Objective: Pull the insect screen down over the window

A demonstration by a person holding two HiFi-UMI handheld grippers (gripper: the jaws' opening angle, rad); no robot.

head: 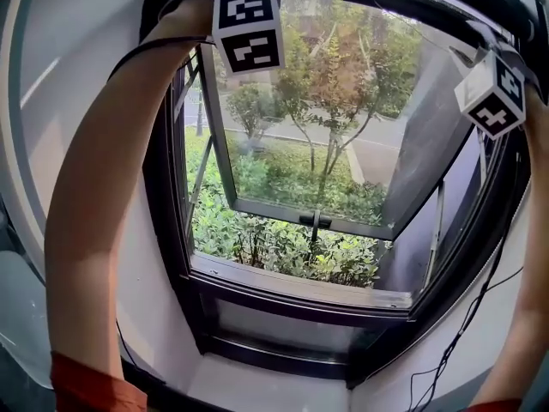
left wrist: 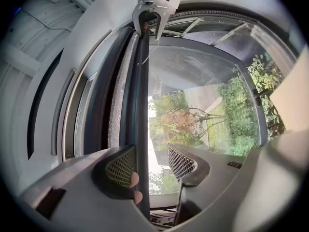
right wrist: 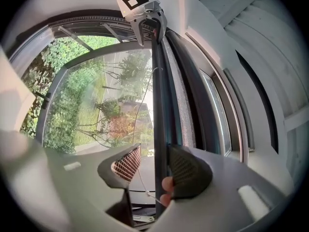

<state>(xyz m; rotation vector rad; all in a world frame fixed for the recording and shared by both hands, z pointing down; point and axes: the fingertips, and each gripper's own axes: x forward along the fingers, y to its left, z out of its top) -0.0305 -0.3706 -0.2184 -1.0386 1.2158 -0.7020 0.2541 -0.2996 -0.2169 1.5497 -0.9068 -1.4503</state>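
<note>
The insect screen's dark pull bar (left wrist: 141, 105) runs along the top of the window frame, rolled up. My left gripper (left wrist: 150, 163) stands open around it: the bar lies against the left pad and the right pad is clear of it. My right gripper (right wrist: 155, 164) is also open around the bar (right wrist: 158, 95), which rests by the right pad, with a gap to the left pad. Each gripper view shows the other gripper at the bar's far end. In the head view both arms reach up, with the left marker cube (head: 247, 28) and the right marker cube (head: 493, 93) at the window's top.
The glass sash (head: 309, 217) is swung outward over shrubs and trees. The sill (head: 300, 286) lies below. A thin pull cord (right wrist: 140, 178) hangs near the right gripper. A black cable (head: 463, 324) trails down the right wall. A person's fingertips (left wrist: 135, 180) show behind the left jaw.
</note>
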